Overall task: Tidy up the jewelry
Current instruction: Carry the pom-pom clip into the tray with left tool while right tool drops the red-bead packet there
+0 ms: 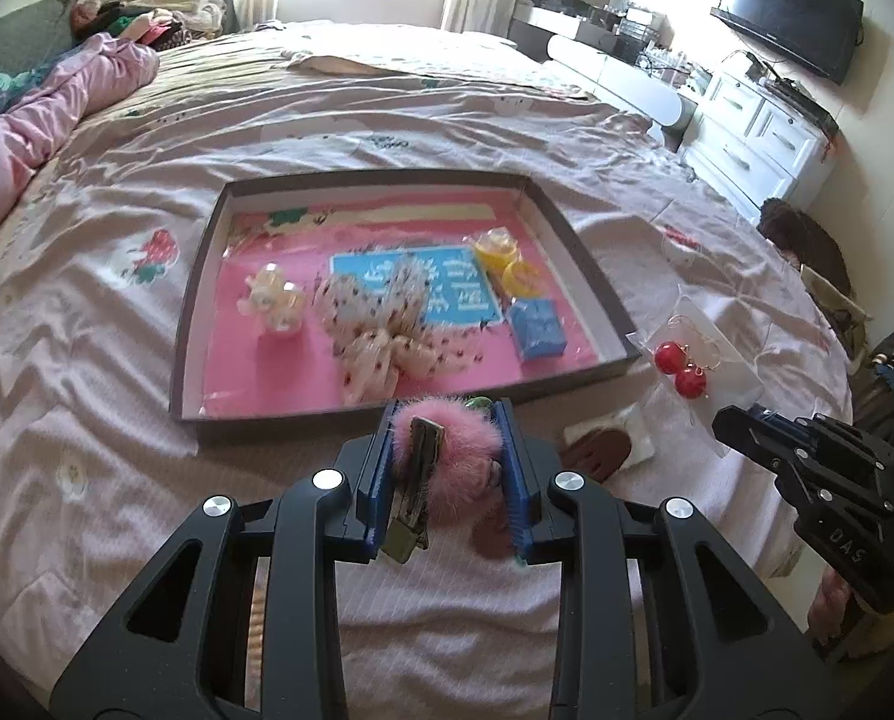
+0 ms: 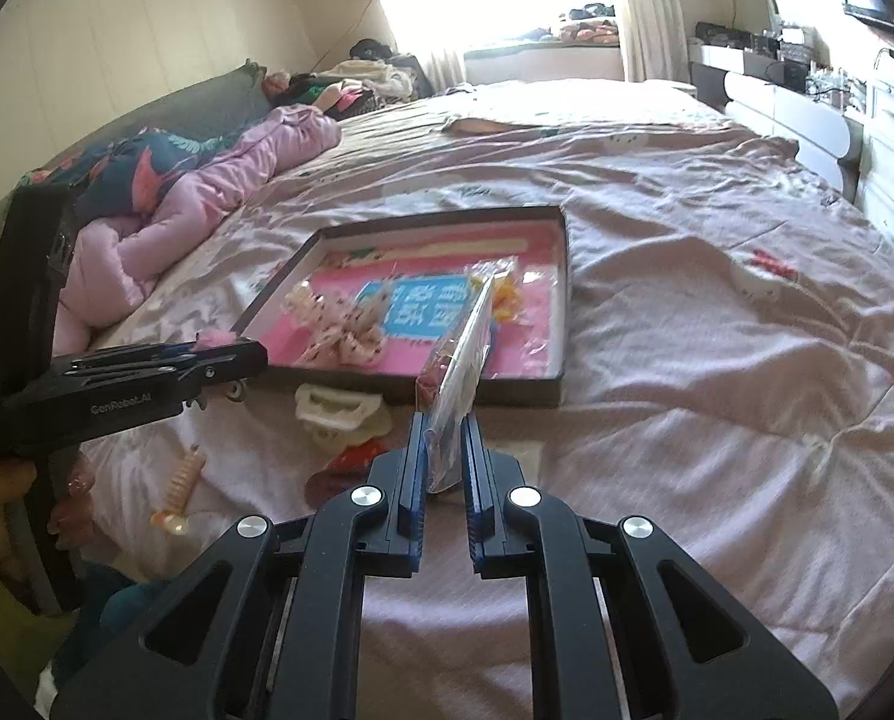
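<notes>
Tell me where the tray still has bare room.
Free: the pink floor at the tray's near-left corner, in front of the cream clip. Crowded: the middle with the dotted bow, and the right side with yellow rings and blue box.

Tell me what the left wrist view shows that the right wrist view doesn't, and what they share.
Only the left wrist view shows the left hand-held gripper shut on the pink fluffy hair clip and the red ball earrings face-on in their clear packet.

Only the right wrist view shows the right hand-held gripper shut on the clear packet, seen edge-on, plus the white claw clip and orange comb on the bedspread.

Both show the tray holding the spotted bow, and each catches the other gripper from the side.
</notes>
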Motion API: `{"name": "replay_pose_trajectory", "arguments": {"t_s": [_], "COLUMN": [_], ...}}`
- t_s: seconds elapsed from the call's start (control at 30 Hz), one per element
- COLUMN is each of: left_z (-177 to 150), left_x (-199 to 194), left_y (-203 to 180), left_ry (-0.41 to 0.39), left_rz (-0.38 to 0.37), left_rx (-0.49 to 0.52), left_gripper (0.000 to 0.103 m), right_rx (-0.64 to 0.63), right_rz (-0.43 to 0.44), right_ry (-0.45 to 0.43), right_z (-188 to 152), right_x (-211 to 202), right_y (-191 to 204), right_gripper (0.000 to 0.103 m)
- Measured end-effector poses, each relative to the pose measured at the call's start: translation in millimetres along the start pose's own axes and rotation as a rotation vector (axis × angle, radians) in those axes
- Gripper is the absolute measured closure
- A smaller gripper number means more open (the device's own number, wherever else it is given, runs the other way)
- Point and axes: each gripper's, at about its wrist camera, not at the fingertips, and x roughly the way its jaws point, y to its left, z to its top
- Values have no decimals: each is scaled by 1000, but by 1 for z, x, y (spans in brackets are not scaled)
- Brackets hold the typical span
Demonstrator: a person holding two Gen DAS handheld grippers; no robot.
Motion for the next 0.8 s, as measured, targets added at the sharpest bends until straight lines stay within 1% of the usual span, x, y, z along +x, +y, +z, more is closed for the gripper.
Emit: {"name": "replay_pose_trajectory", "arguments": {"t_s": [0.33, 0.47, 0.6, 0.8], "left_z": [29, 39, 50, 66], "left_x": [16, 26, 41, 68], "left_y": [-4, -2, -1, -4], "left_ry": [-20, -12, 1, 28], "left_rz": [0, 1, -22, -31], "left_rx": [18, 25, 25, 42], "left_gripper": [80, 80, 80, 80], "right_rx": [-19, -20, -23, -18], "right_rz": [-22, -31, -49, -71], "right_ry": [-12, -14, -15, -9], "right_z": [21, 30, 40, 53], "right_x": [16, 25, 38, 59], "right_y": [-9, -11, -14, -22], "right_gripper": [92, 92, 92, 92]}}
